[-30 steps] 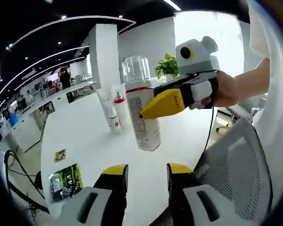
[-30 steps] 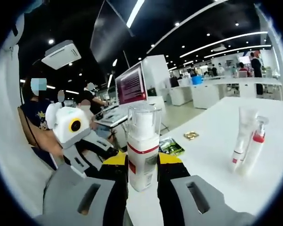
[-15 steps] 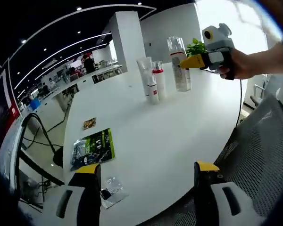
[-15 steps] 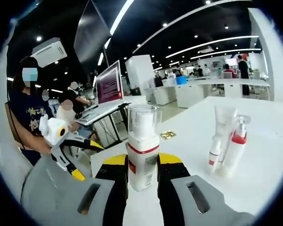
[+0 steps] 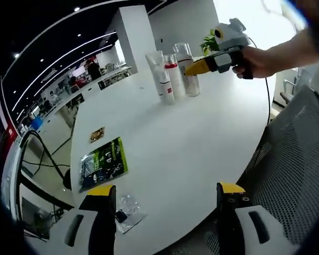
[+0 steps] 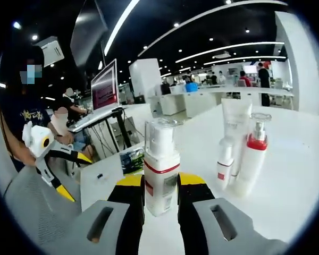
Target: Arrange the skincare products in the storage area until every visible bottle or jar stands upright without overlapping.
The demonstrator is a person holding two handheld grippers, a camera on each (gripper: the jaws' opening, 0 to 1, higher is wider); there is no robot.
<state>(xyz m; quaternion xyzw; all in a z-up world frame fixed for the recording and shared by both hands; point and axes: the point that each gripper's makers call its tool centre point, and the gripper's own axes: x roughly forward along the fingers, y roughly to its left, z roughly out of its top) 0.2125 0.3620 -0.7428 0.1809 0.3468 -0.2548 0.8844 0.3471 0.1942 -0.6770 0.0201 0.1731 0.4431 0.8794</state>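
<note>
White table (image 5: pixel 181 138): R gripper (image 6: pixel 160 197) clamps upright bottle (image 6: pixel 160 170), L gripper (image 5: pixel 165 204) wide

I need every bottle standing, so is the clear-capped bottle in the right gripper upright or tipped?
Upright. The clear-capped bottle stands vertical between the right gripper fingers, cap on top, beside the tube.

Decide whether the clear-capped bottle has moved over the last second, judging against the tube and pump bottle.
Yes. Held in the right gripper, the bottle has moved closer to the tube and pump bottle.
</note>
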